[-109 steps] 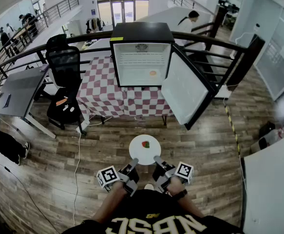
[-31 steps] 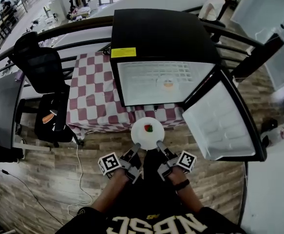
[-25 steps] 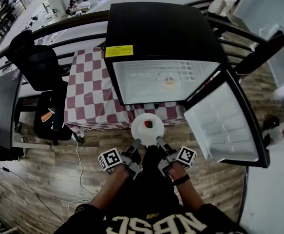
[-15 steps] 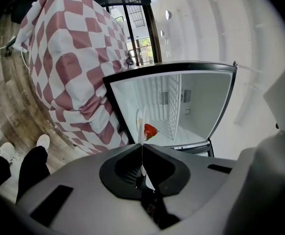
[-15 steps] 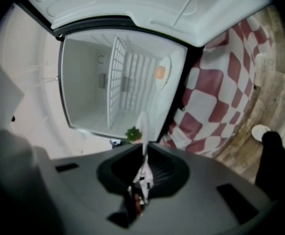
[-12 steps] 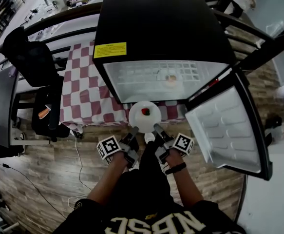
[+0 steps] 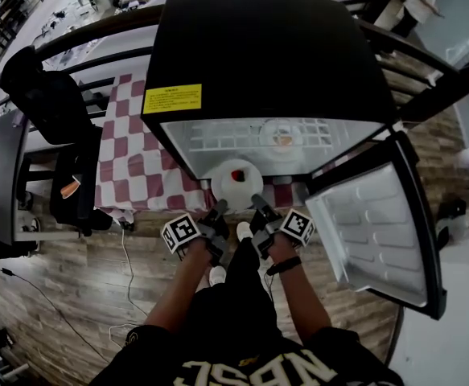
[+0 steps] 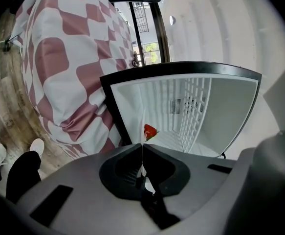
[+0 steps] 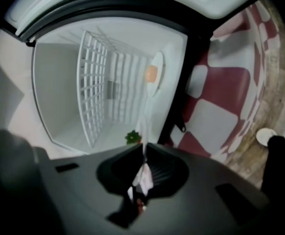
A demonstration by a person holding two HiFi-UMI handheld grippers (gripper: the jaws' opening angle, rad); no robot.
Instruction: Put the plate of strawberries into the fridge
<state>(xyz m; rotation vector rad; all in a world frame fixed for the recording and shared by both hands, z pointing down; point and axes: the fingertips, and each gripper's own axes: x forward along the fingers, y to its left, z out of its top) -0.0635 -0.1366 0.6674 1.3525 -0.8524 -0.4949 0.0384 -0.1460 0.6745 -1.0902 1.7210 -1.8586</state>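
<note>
Left gripper (image 7: pixel 218 208) and right gripper (image 7: pixel 255 202): each clamped on near rim of white plate (image 7: pixel 228 188). One strawberry (image 7: pixel 237 174) on plate. Plate at frame centre, level, at mouth of open fridge (image 7: pixel 266 63).

Plate (image 7: pixel 224 186) w/ strawberry (image 7: pixel 236 174) carried fwd, now at open fridge (image 7: pixel 270 63) mouth, was well short

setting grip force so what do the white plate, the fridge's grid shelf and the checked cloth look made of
Round white plate: smooth, thin-edged, ceramic or plastic, can't tell which. White grid shelf in the fridge: thin crossing bars, probably coated wire. Red-and-white checked tablecloth: fabric, hanging in soft folds.
</note>
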